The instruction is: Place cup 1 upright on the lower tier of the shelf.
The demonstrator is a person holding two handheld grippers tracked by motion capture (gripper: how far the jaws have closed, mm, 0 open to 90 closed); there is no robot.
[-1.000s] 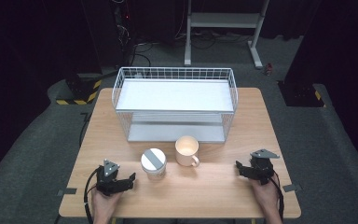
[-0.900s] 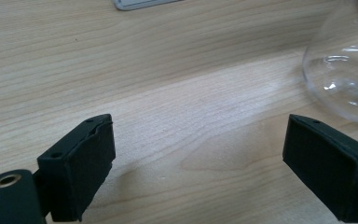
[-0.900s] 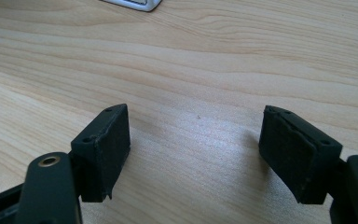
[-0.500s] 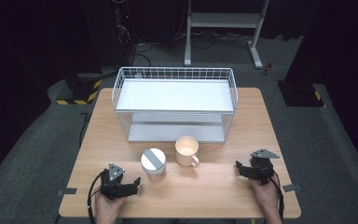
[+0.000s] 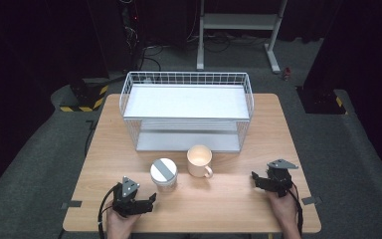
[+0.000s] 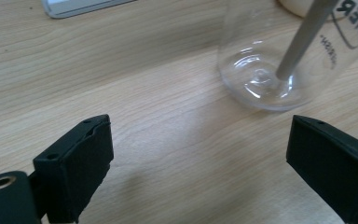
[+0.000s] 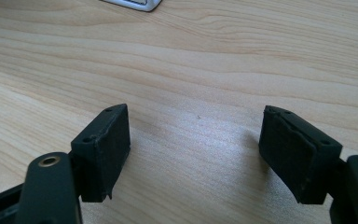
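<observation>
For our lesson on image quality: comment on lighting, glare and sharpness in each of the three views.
High view: table brightly lit, surroundings nearly black, cream mug glowing inside. Left gripper view: highlights glint on the clear jar, the near jaws softly blurred. Right gripper view: even light, faint shadows beside the jaws, wood grain crisp.

Both grippers [image 5: 151, 200] [image 5: 255, 177] rest low, jaws apart.
</observation>
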